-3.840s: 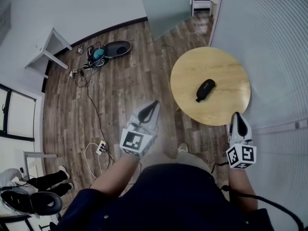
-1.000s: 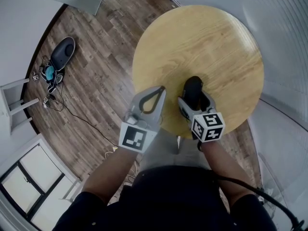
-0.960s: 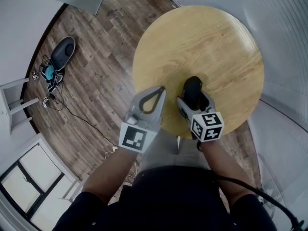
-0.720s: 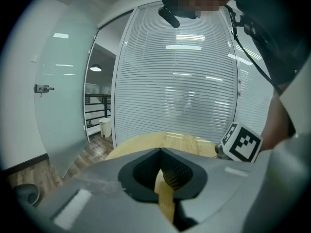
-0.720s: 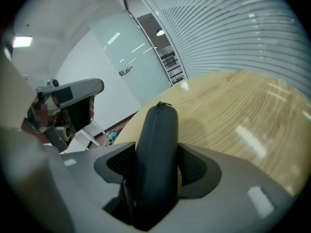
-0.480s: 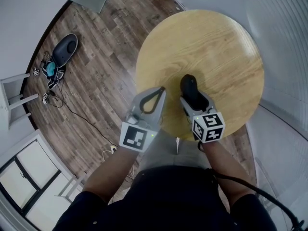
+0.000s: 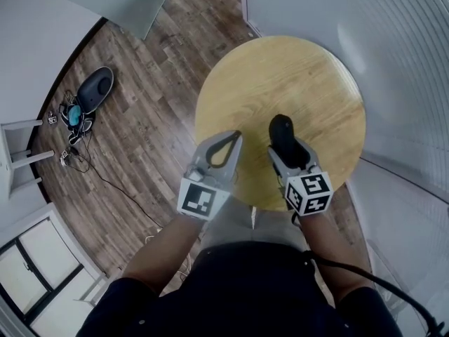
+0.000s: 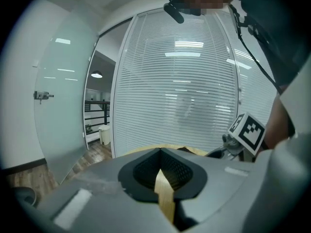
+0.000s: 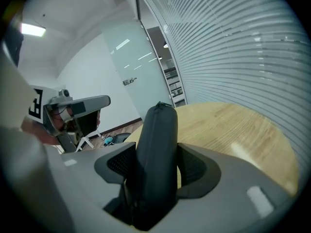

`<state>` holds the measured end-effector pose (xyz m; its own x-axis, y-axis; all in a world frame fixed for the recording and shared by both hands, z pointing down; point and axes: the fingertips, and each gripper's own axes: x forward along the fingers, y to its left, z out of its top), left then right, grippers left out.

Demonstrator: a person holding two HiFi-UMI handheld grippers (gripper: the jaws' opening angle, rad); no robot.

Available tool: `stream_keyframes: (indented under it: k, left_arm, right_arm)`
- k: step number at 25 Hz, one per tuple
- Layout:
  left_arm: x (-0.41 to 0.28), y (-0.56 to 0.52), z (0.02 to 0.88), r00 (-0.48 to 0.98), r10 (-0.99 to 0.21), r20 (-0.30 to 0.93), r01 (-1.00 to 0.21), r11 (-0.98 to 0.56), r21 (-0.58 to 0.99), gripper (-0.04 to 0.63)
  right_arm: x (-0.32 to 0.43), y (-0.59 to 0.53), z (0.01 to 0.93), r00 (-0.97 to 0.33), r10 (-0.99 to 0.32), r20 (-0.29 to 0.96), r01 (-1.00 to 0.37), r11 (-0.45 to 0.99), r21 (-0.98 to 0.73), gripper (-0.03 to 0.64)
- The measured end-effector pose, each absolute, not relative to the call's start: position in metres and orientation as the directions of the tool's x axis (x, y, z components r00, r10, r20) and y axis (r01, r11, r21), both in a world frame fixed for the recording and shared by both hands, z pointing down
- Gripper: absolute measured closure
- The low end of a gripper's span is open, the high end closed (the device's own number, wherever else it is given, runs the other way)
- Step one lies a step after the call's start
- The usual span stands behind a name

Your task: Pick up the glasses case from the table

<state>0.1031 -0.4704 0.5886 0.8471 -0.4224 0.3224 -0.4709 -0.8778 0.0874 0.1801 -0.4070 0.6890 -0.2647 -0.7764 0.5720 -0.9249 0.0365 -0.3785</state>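
Note:
The glasses case [image 7: 280,128] is a dark, long zipped pouch. My right gripper [image 7: 287,148] is shut on it, with the case's far end sticking out past the jaws above the round wooden table [image 7: 302,69]. In the right gripper view the case [image 9: 158,144] stands between both pads of the right gripper [image 9: 155,166], lifted over the table [image 9: 238,125]. My left gripper [image 7: 231,138] hovers at the table's near left edge, jaws shut and empty. The left gripper view shows the left gripper [image 8: 161,154] with its tips together.
A wall of glass and blinds [image 7: 400,62] curves round the table's far and right side. On the wood floor to the left lie a dark oval object [image 7: 95,88], a tangle of cables [image 7: 74,118] and white furniture legs [image 7: 19,153].
The right gripper's jaws closed on the case and lifted it off the table. Both grippers have risen a little, and the head view has shifted.

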Motion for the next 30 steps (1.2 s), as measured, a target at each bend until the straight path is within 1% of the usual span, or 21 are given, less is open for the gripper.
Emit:
stream_keyframes:
  k: [3, 7, 10, 15, 19, 23, 30]
  left_arm:
    - [0.104, -0.467, 0.569, 0.857, -0.419, 0.299, -0.466, -0.878, 0.106, 0.592]
    - [0.104, -0.469, 0.547, 0.868, -0.417, 0.270, -0.451, -0.889, 0.078, 0.592]
    - [0.105, -0.470, 0.524, 0.875, -0.423, 0.237, -0.454, -0.886, 0.095, 0.592]
    - [0.109, -0.474, 0.478, 0.891, -0.412, 0.189, -0.426, -0.904, 0.034, 0.592]
    - [0.112, -0.471, 0.446, 0.897, -0.409, 0.167, -0.424, -0.904, 0.062, 0.592]
    - [0.118, -0.470, 0.423, 0.899, -0.408, 0.157, -0.418, -0.908, 0.038, 0.592]
    - [0.128, -0.467, 0.382, 0.909, -0.408, 0.083, -0.404, -0.913, -0.058, 0.592]
  right_arm:
    - [0.190, -0.401, 0.661, -0.239, -0.803, 0.546, -0.932, 0.031, -0.362, 0.342]
    - [0.212, -0.397, 0.622, -0.184, -0.844, 0.505, -0.947, 0.015, -0.321, 0.341]
    - [0.232, -0.392, 0.586, -0.134, -0.880, 0.456, -0.957, -0.004, -0.290, 0.341]
    - [0.256, -0.382, 0.523, -0.069, -0.921, 0.383, -0.963, -0.039, -0.266, 0.341]
    - [0.262, -0.370, 0.473, -0.043, -0.949, 0.311, -0.970, -0.034, -0.241, 0.341]
    - [0.278, -0.356, 0.430, -0.008, -0.970, 0.245, -0.976, -0.045, -0.212, 0.341]
    - [0.294, -0.325, 0.391, 0.038, -0.986, 0.165, -0.976, -0.072, -0.206, 0.342]
